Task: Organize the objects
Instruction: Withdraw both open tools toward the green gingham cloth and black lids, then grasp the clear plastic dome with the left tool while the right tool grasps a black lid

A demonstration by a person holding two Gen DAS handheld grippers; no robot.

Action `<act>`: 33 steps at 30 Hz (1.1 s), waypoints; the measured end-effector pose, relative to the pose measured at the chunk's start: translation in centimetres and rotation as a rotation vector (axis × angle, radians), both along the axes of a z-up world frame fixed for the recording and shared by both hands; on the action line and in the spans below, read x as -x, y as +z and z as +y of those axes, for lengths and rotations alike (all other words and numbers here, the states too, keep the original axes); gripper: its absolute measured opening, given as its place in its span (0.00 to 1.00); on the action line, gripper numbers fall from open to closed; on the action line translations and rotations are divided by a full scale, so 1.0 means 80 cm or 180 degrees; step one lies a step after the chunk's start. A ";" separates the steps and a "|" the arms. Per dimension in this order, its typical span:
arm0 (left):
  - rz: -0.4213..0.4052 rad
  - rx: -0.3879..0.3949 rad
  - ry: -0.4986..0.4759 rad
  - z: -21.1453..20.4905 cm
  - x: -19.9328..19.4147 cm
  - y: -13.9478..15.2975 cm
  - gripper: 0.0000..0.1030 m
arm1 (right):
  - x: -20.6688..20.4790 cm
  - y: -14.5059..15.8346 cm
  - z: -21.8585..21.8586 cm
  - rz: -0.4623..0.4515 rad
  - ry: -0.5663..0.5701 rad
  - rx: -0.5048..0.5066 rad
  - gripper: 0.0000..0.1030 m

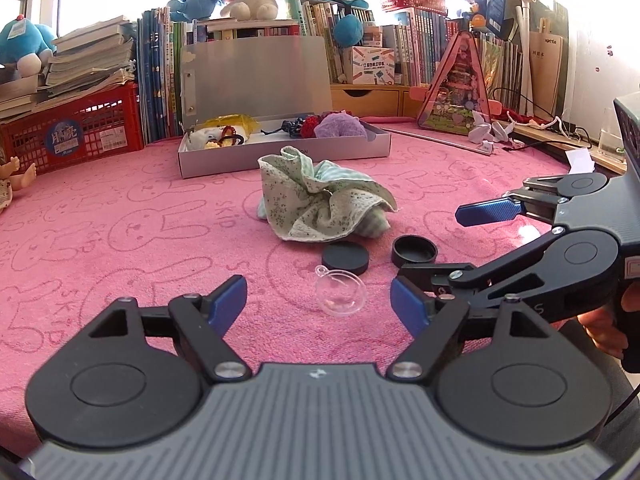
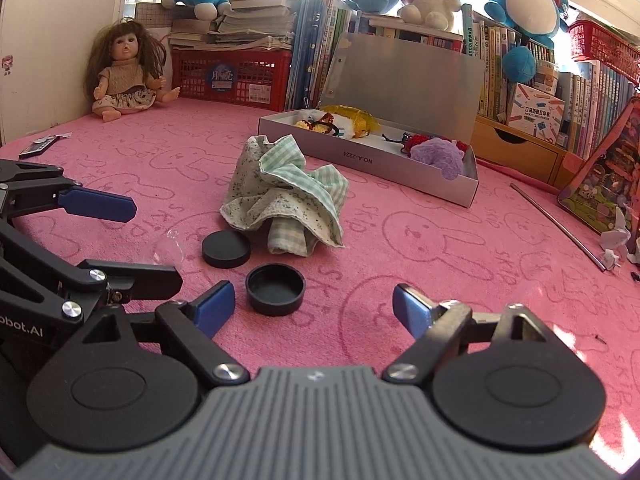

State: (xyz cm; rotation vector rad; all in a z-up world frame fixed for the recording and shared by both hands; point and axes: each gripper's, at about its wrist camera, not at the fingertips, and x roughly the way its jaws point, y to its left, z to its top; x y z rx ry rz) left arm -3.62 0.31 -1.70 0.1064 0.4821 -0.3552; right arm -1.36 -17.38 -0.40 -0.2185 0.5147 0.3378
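Note:
A clear plastic half-sphere (image 1: 340,294) lies on the pink towel (image 1: 120,240) between the blue fingers (image 1: 230,300) of my left gripper (image 1: 320,304). The pads stand apart from it, so this gripper is open. Just beyond it lie a flat black lid (image 1: 346,258) and a black cap (image 1: 414,251), hollow side up. My right gripper (image 2: 314,310) is open too, with the black cap (image 2: 275,289) at its tips near the left finger (image 2: 214,308), untouched. A crumpled green-patterned cloth (image 2: 286,204) sits behind the lid (image 2: 226,249).
An open grey box (image 1: 280,156) with plush and yarn items stands behind the cloth. Books, a red crate (image 1: 76,136) and plush toys line the back. A doll (image 2: 124,76) sits far left, a metal rod (image 2: 560,224) and a pink triangular case (image 1: 456,88) lie right.

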 end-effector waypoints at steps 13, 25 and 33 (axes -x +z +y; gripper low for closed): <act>0.0036 -0.0092 -0.0047 -0.005 -0.001 -0.007 0.52 | 0.007 0.001 0.009 -0.0027 0.0089 -0.0041 0.69; 0.0061 -0.0015 -0.0085 -0.007 0.001 -0.004 0.33 | 0.016 0.001 0.020 -0.0001 0.0227 -0.0069 0.37; 0.0032 0.0015 -0.0060 -0.007 -0.001 -0.001 0.33 | 0.015 0.002 0.020 0.0024 0.0230 -0.0120 0.35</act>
